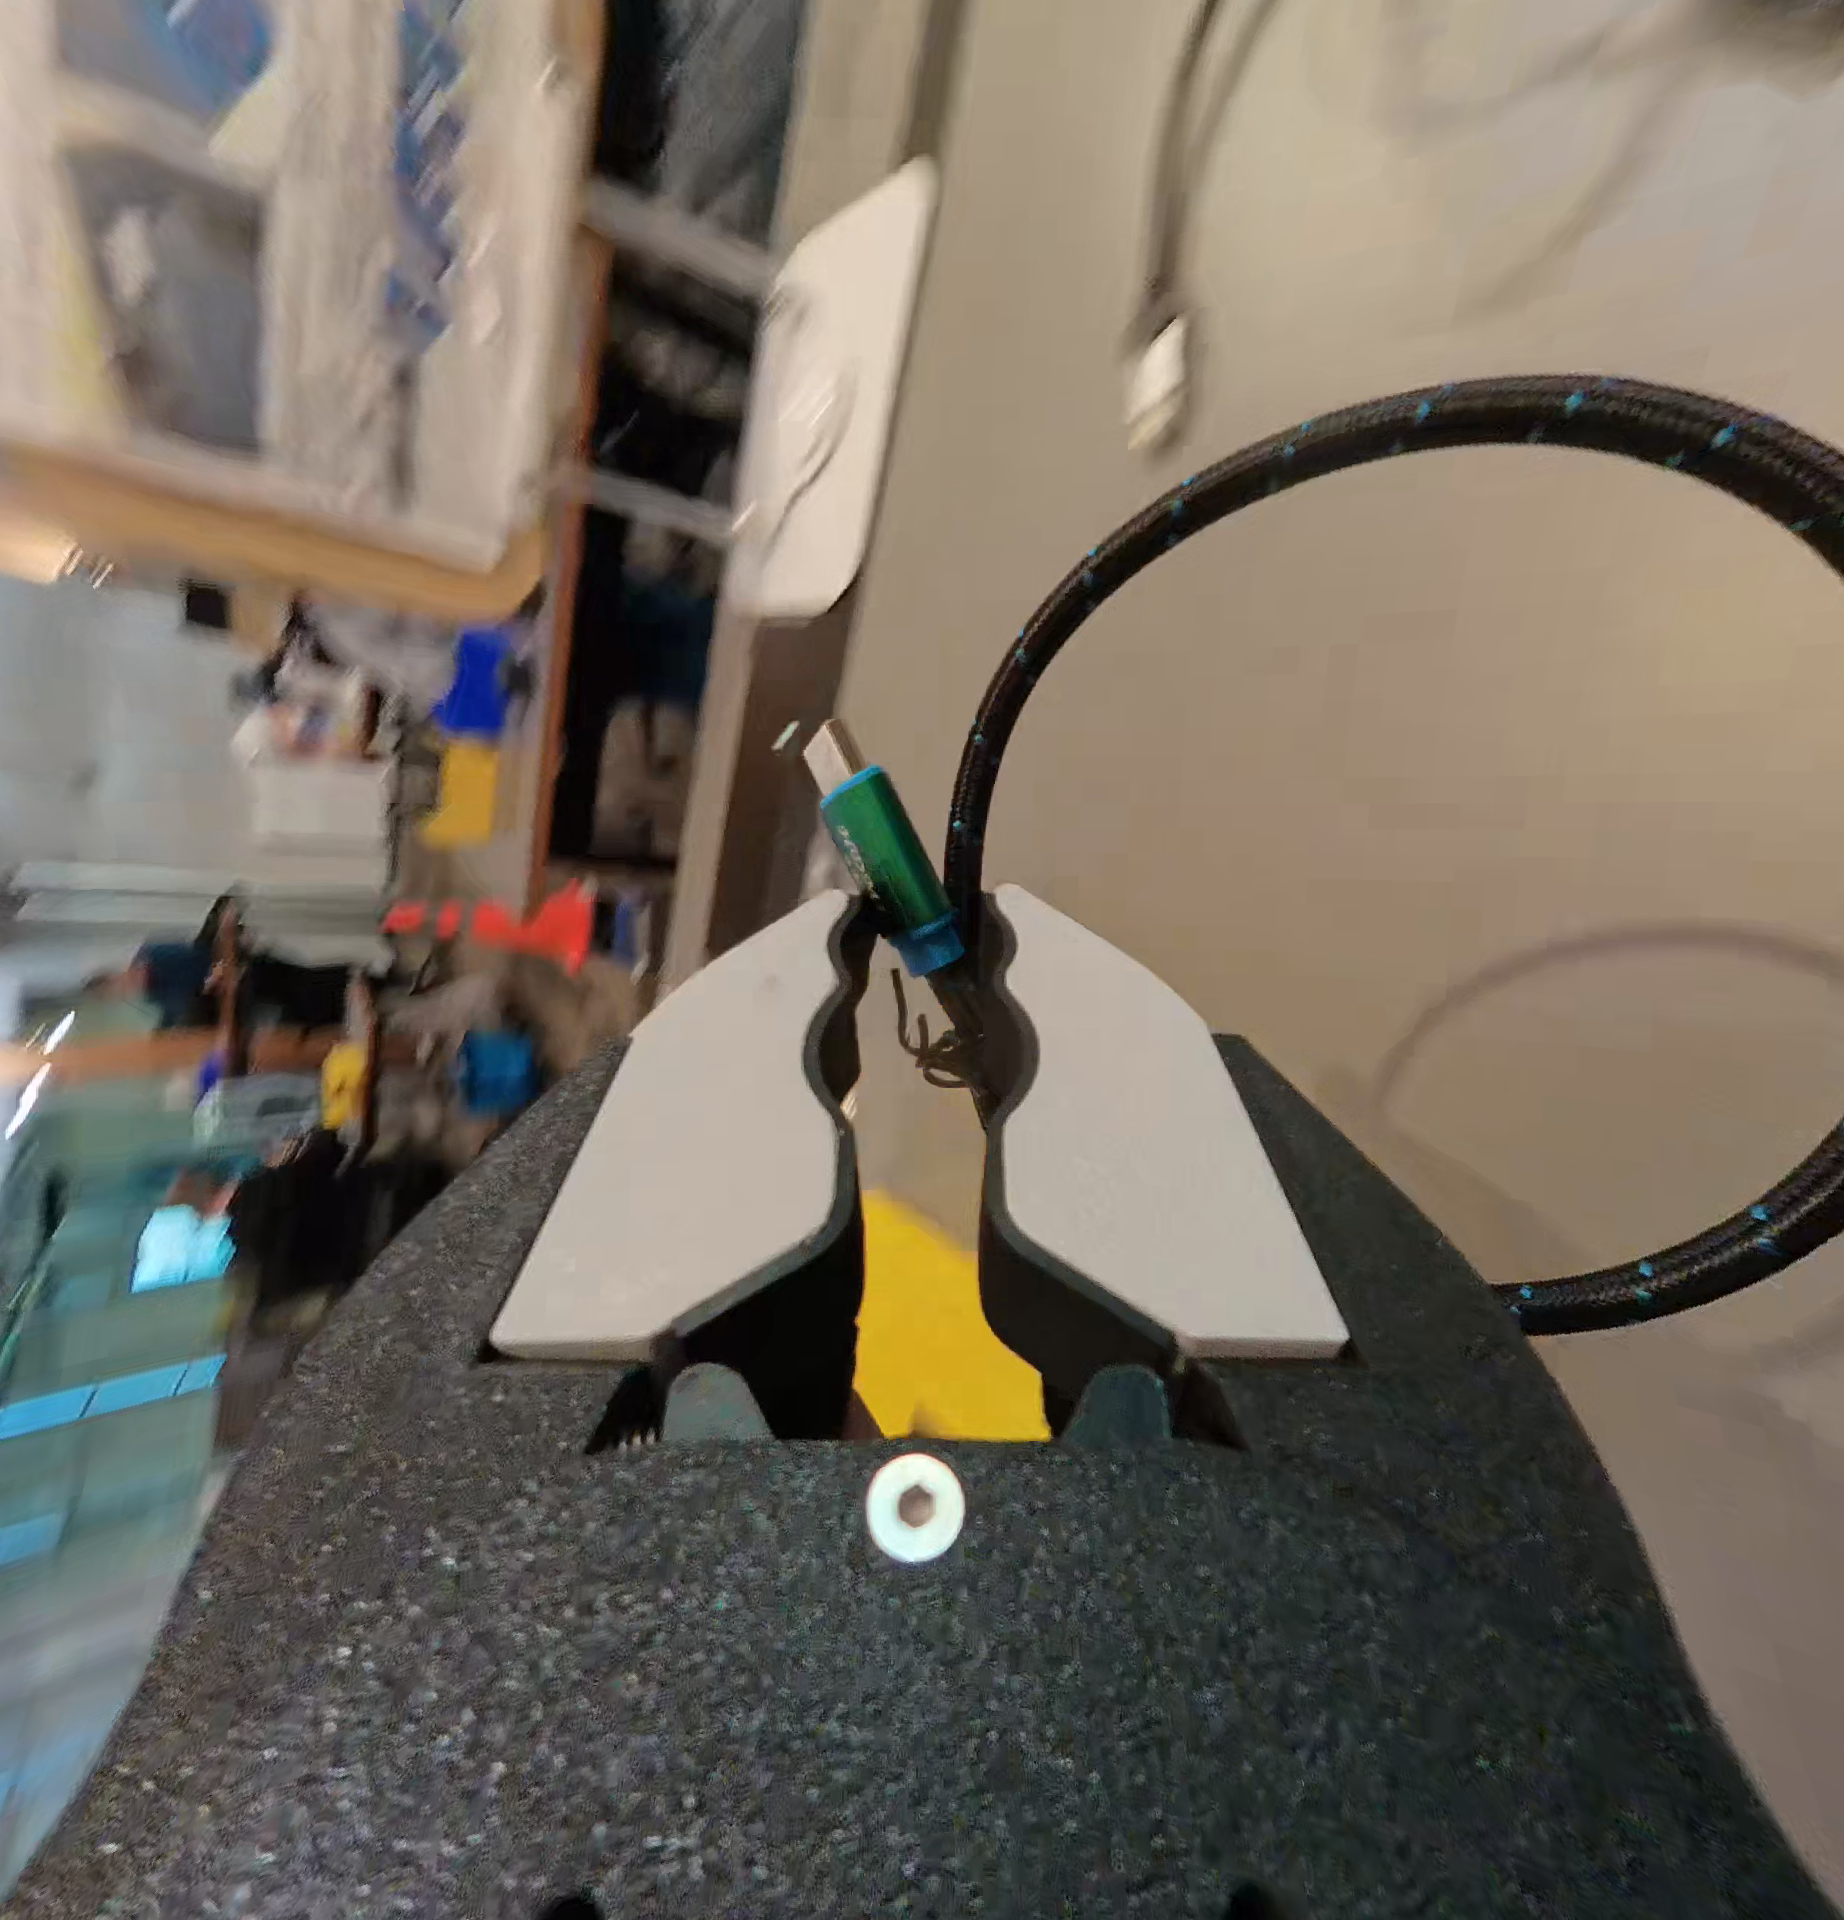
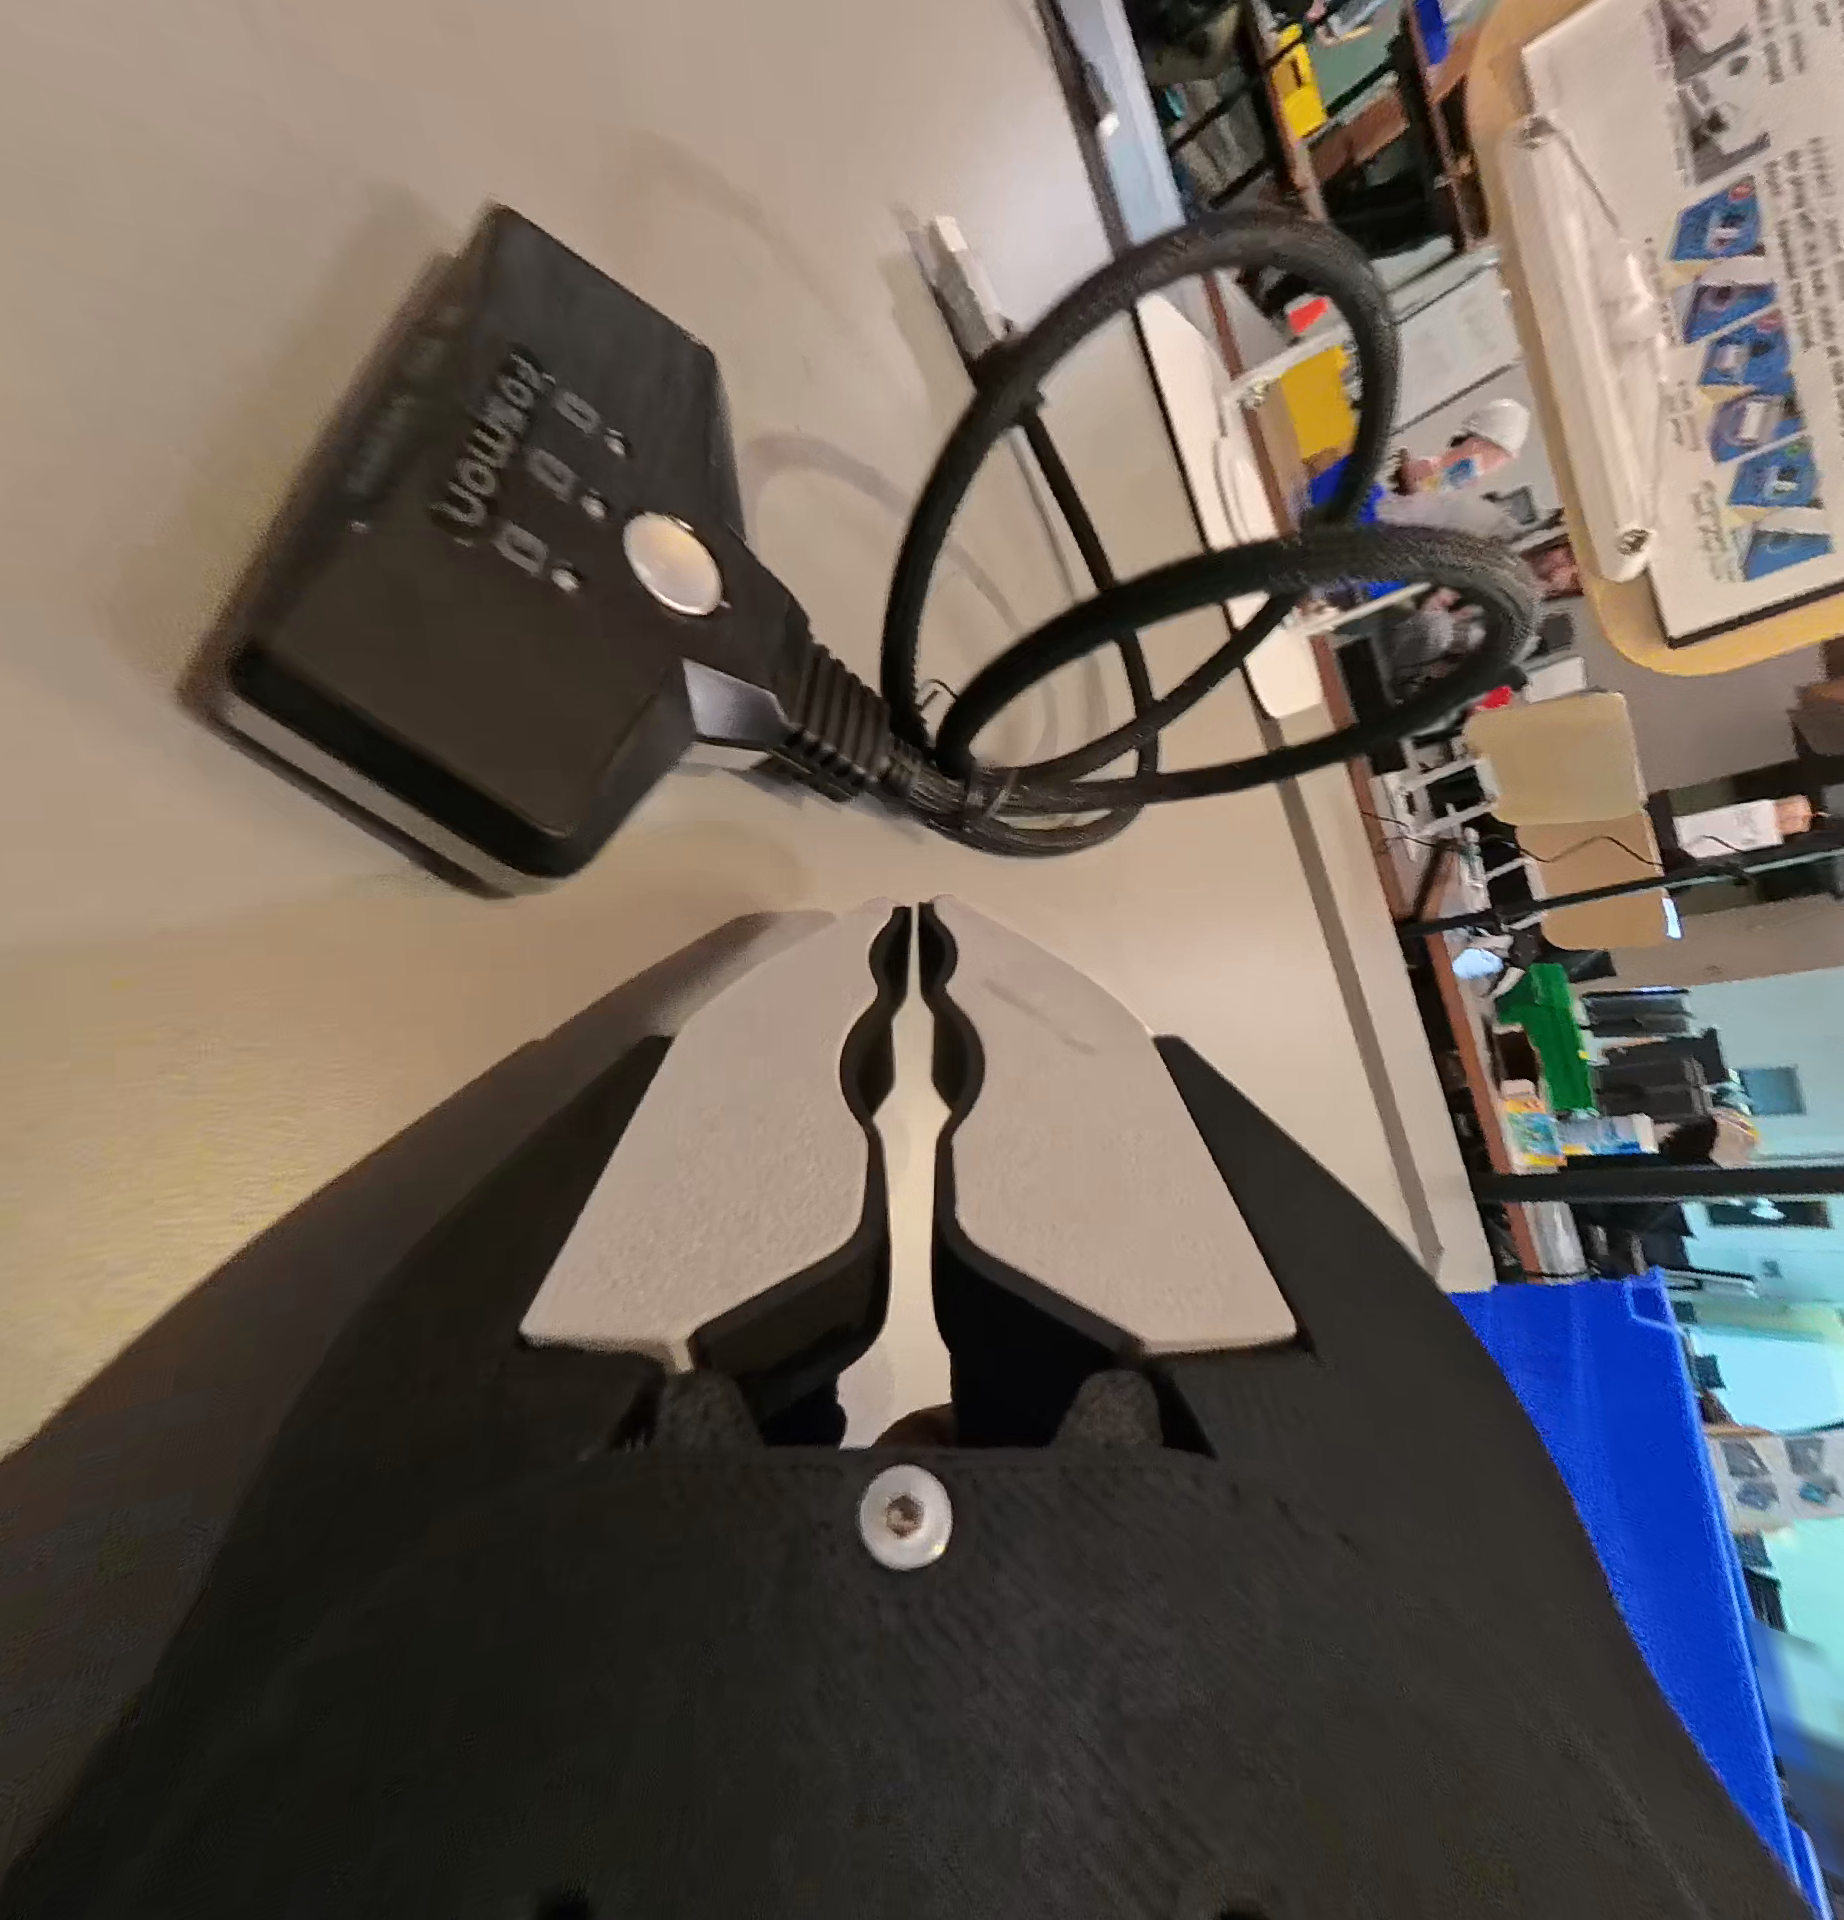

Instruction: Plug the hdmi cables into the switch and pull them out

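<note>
The left tool (image 1: 923,920) is pinching a black braided cable (image 1: 1417,416) flecked with blue, together with its USB plug (image 1: 882,852), a green metal shell with blue ends and a bare silver tip. The plug is sticking up out of the tips, leaning left, with the doubled-back cable squeezed beside it against the right pad; frayed black threads are hanging in the gap below. From the grip the cable is curling up and round to the right in a wide loop above the beige desk (image 1: 1417,779). Farther off, another cable end (image 1: 1157,374) is lying blurred on the desk.

The right tool (image 2: 916,914) is resting with its pads pressed together and nothing between them, its tips just above the desk (image 2: 170,208). Just ahead of it is sitting a black box (image 2: 482,582) with a round silver button (image 2: 672,563). A black cable (image 2: 1136,436) is plugged into the box's near corner and is coiling in loops to the right.
</note>
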A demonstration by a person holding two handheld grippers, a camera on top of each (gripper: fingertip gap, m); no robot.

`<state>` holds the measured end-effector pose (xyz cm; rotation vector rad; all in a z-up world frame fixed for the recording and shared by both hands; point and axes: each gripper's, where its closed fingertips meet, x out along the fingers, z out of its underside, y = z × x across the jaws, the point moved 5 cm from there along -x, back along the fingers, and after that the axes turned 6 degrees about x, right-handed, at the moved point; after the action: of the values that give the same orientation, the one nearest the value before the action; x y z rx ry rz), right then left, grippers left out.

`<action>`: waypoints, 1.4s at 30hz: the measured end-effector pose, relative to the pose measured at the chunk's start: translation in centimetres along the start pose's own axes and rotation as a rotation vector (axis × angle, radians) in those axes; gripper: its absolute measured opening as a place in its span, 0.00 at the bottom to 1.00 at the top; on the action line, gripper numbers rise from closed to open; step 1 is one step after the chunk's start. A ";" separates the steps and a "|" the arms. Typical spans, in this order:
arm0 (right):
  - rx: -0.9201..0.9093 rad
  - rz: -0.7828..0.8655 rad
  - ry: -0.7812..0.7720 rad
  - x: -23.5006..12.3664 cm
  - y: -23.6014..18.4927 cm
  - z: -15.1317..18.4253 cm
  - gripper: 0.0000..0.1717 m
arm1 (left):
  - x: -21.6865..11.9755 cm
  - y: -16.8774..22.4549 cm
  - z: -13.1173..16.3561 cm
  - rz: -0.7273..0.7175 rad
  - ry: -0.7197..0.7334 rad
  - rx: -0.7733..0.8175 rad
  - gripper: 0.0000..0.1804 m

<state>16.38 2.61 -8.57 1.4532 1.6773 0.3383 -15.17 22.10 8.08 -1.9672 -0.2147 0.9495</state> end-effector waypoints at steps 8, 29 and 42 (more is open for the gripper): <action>-0.127 -0.069 -0.005 0.7 -3.5 -4.0 0.00 | 12.2 10.2 -9.9 0.228 0.259 0.075 0.11; -0.379 0.049 0.111 1.5 1.0 -7.1 0.00 | 15.3 10.0 -9.3 -0.048 0.372 0.248 0.10; -0.625 0.072 0.337 4.3 -1.6 -13.9 0.15 | 13.3 10.8 -9.6 0.009 0.455 0.348 0.10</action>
<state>5.21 10.53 -3.35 1.0185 1.5696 1.0906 -1.70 16.13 -4.83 -1.7994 0.2056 0.4814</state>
